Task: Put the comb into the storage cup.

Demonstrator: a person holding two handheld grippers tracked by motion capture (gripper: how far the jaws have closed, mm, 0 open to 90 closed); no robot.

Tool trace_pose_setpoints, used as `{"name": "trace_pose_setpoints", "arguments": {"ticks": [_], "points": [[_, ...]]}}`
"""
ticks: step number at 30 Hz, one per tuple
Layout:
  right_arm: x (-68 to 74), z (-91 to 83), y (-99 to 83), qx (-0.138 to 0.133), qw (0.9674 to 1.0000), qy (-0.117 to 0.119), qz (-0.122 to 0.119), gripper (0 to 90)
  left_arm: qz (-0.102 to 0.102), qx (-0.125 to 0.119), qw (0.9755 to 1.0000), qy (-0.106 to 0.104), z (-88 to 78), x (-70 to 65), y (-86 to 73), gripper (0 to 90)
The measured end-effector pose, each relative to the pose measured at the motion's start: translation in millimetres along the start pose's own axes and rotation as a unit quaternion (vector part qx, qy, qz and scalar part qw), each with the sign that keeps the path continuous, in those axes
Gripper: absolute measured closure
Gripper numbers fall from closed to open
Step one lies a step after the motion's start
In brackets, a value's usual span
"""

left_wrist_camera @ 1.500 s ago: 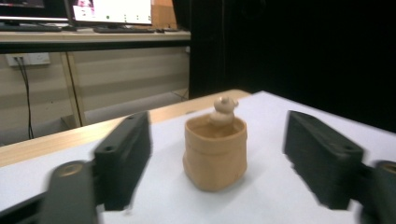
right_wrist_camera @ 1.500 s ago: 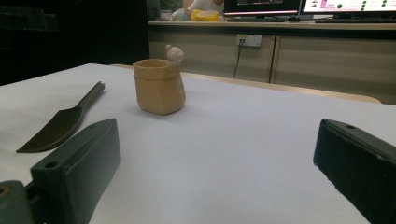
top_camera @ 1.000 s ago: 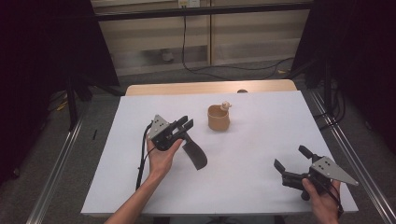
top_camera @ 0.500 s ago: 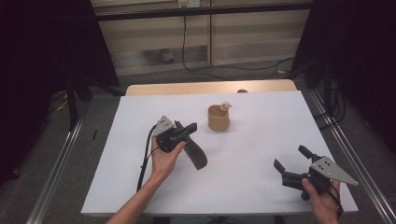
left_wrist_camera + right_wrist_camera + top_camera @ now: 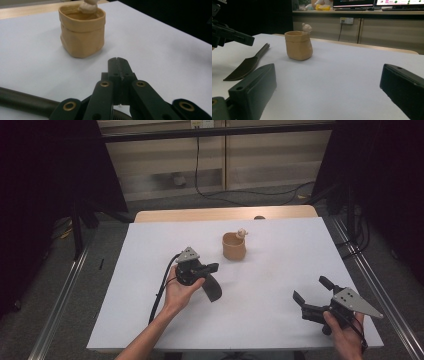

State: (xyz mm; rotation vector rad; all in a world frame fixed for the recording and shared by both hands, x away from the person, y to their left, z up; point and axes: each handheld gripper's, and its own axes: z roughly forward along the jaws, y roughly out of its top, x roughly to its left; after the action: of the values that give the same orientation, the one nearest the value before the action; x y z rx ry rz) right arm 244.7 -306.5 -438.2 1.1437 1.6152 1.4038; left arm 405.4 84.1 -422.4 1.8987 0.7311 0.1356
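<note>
Spatula [image 5: 212, 287] lies flat on the bench [image 5: 280, 270], just under your left gripper [image 5: 212, 267]. Its fingers [image 5: 117, 67] have just clenched together on nothing. Risk: closing above the handle, you lift off with no tool; going lower, you could shove it toward the pot [image 5: 234, 246]. Right gripper [image 5: 312, 292] sits released, well apart. Count: one spatula, one pot, one small figure [image 5: 242, 233] on its rim, two grippers.
</note>
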Motion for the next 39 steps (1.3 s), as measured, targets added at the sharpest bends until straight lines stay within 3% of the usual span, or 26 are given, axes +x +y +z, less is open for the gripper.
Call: {"name": "trace_pose_setpoints", "arguments": {"ticks": [9, 14, 20, 23, 39], "points": [[-0.2, 0.3, 0.1, 0.001, 1.0, 0.001, -0.001, 0.0, 0.01, 0.049, 0.9988, -0.005, 4.6, -3.4, 2.3, 90.0], [0.2, 0.5, 0.1, 0.001, 1.0, -0.001, 0.0, 0.0, 0.005, 0.051, 0.9987, 0.004, 10.1, -2.1, 8.4, 90.0], [0.9, 0.1, 0.1, 0.003, 1.0, 0.001, -0.003, 0.0, 0.008, 0.089, 0.996, 0.007, 17.5, -4.0, 7.0, 90.0], [0.2, 0.0, -0.1, 0.003, 1.0, 0.0, -0.004, 0.0, 0.001, 0.101, 0.9949, -0.002, 18.4, -1.1, 5.2, 90.0], [0.3, 0.1, -0.2, 0.004, 0.9999, 0.001, -0.01, 0.0, 0.013, 0.139, 0.9901, -0.001, 28.7, -9.0, 0.4, 90.0]]}}
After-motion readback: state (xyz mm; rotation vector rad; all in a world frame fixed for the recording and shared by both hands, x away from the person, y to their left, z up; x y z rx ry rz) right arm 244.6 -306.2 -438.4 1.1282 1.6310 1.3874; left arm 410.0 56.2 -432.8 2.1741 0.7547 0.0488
